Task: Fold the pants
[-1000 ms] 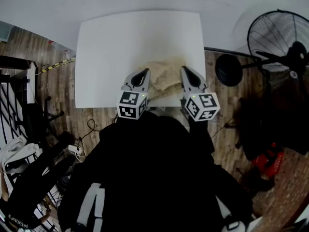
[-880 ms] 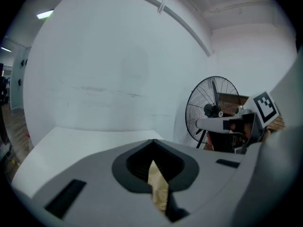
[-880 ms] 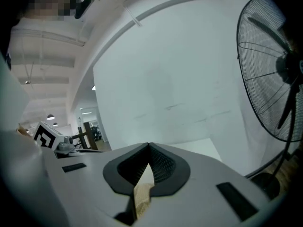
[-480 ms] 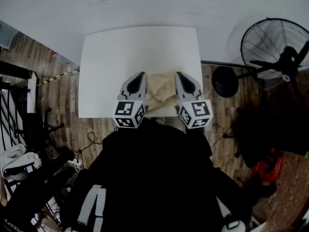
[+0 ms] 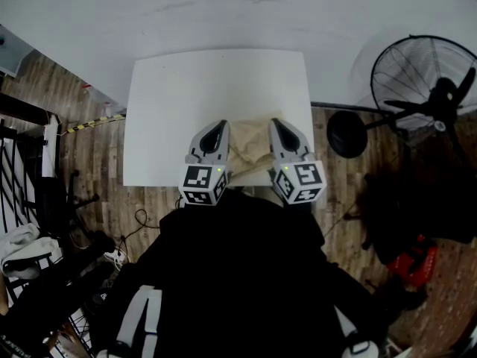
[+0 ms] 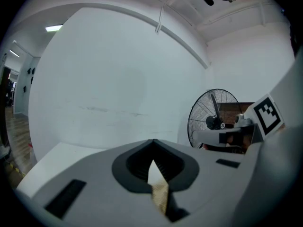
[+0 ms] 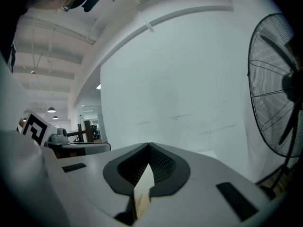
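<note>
Now your left claw (image 5: pixel 218 127) and right claw (image 5: pixel 274 124) each clamp the pants (image 5: pixel 250 146).
Soft beige weave — crumpled at the near edge of the white table (image 5: pixel 216 80).

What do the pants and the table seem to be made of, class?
Pants: soft cloth, likely woven, beige and matt; it bunches in folds.
Table: hard, smooth white top, perhaps laminate or painted board; flat, no grain shows.

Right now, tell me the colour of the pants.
The pants are beige, clearest in the head view.
</note>
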Available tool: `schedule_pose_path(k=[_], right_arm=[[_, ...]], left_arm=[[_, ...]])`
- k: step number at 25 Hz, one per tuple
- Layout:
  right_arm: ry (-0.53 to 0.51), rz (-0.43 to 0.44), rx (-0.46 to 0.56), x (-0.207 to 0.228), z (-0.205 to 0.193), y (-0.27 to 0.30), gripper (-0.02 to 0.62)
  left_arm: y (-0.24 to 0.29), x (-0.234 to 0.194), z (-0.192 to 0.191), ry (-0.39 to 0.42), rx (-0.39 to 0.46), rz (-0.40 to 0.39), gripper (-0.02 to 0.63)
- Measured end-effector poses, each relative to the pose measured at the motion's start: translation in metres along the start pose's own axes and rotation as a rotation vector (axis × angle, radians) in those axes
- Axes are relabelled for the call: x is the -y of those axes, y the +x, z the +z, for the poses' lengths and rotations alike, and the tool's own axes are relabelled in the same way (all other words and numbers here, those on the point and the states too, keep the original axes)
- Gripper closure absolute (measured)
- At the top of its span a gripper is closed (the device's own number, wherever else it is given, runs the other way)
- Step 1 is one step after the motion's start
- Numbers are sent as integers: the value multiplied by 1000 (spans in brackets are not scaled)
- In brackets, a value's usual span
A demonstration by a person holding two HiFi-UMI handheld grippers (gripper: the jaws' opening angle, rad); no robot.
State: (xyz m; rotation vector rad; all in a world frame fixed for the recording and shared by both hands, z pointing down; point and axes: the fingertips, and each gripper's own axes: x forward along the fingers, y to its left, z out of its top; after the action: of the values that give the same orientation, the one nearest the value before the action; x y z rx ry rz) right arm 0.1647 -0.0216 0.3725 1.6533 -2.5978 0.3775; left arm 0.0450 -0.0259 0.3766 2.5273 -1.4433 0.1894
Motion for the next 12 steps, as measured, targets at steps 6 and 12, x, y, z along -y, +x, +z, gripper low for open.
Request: schedule_pose_path(k=[6,12], right_arm=[[-14,0,-2,-3,-1,0,591],[9,-17,-5,6,-5,0,591]], left_arm=[[-1,-1,0,6,0,10,603],[0,1,-5,12,-9,11,603]])
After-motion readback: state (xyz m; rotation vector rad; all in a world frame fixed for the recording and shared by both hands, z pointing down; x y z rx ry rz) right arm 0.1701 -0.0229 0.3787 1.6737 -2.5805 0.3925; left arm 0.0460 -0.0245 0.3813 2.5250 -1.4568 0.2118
